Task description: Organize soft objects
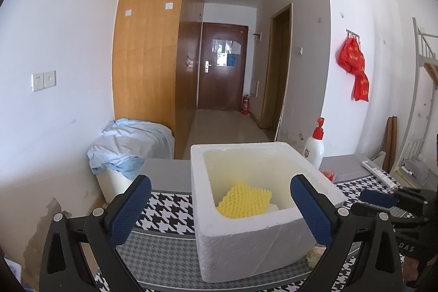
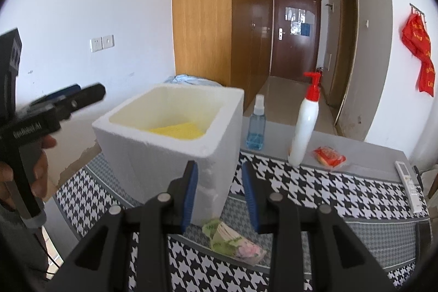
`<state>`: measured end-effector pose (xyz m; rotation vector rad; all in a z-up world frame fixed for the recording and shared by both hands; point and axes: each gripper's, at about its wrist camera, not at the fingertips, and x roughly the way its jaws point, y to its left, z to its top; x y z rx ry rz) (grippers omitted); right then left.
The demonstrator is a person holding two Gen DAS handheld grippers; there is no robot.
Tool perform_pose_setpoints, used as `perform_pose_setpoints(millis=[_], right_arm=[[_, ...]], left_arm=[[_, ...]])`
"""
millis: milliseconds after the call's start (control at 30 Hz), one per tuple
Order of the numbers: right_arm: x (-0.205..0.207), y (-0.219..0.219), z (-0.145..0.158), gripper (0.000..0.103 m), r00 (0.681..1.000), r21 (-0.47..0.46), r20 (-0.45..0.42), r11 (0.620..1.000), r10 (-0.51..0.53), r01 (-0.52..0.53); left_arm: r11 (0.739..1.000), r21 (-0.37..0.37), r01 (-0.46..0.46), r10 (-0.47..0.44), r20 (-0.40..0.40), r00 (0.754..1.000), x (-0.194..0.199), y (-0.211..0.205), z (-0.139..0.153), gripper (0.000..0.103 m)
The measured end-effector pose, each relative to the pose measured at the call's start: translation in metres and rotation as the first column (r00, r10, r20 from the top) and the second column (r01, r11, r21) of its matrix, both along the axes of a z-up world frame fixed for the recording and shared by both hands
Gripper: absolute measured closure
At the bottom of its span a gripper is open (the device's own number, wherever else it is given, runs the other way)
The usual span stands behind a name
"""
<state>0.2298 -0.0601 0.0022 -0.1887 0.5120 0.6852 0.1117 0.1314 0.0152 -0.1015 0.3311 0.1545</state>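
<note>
Yellow ridged foam pad (image 1: 244,200) lies inside the white polystyrene box (image 1: 246,242), so the left gripper (image 1: 221,212) gapes empty, while the right gripper (image 2: 220,192), jaws narrow and empty, hangs above the green-and-pink soft packet (image 2: 232,240), likely next.

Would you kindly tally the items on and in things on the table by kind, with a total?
Foam box: 1
Yellow foam net, inside the box: 1
Bottles, blue spray and white pump: 2
Soft packets, red and green: 2
Remote control: 1
Total: 7
</note>
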Motion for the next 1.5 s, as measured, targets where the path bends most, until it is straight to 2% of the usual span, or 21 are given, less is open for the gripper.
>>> perform_pose_setpoints(millis=[133, 233, 800, 900, 1067, 1300, 1333, 1367, 1400, 1467, 1500], right_arm=[[0.001, -0.004, -0.014, 0.063, 1.000, -0.014, -0.030, 1.000, 0.010, -0.010], [0.004, -0.007, -0.025, 0.046, 0.999, -0.028, -0.053, 1.000, 0.010, -0.012], [0.021, 0.000, -0.088, 0.045, 0.986, -0.182, -0.164, 0.982, 0.019, -0.049], [0.021, 0.003, -0.096, 0.039, 0.984, -0.202, -0.178, 0.977, 0.030, -0.066], [0.023, 0.008, -0.105, 0.038, 0.980, -0.229, -0.194, 0.969, 0.046, -0.091], [0.028, 0.008, -0.114, 0.038, 0.980, -0.268, -0.195, 0.960, 0.028, -0.081], [0.027, 0.007, -0.114, 0.041, 0.980, -0.269, -0.195, 0.960, 0.031, -0.083], [0.027, 0.007, -0.116, 0.049, 0.980, -0.272, -0.194, 0.958, 0.033, -0.086], [0.026, 0.007, -0.117, 0.051, 0.981, -0.279, -0.192, 0.957, 0.030, -0.084], [0.023, 0.005, -0.117, 0.063, 0.981, -0.278, -0.191, 0.958, 0.023, -0.077], [0.023, 0.003, -0.116, 0.065, 0.981, -0.276, -0.194, 0.959, 0.019, -0.073]], left_arm=[[1.000, 0.002, -0.004, 0.004, 0.003, 1.000, -0.005, 0.000, -0.001, 0.001], [1.000, -0.004, 0.001, -0.001, 0.004, 1.000, -0.008, 0.000, -0.002, 0.001], [1.000, -0.014, 0.008, -0.008, -0.018, 1.000, -0.016, -0.005, -0.013, 0.001], [1.000, -0.016, 0.007, -0.007, -0.028, 1.000, -0.017, -0.005, -0.016, 0.001], [1.000, -0.024, 0.007, -0.008, -0.038, 0.999, -0.018, -0.004, -0.020, 0.001], [0.999, -0.035, 0.002, -0.004, -0.045, 0.999, -0.020, -0.002, -0.022, 0.001], [0.999, -0.037, 0.003, -0.005, -0.045, 0.999, -0.021, -0.002, -0.021, 0.001], [0.999, -0.039, 0.006, -0.007, -0.044, 0.999, -0.021, -0.002, -0.021, 0.001], [0.999, -0.039, 0.007, -0.009, -0.044, 0.999, -0.021, -0.002, -0.021, 0.001], [0.999, -0.037, 0.010, -0.012, -0.045, 0.999, -0.022, -0.003, -0.022, 0.001], [0.999, -0.037, 0.012, -0.014, -0.046, 0.999, -0.022, -0.003, -0.022, 0.001]])
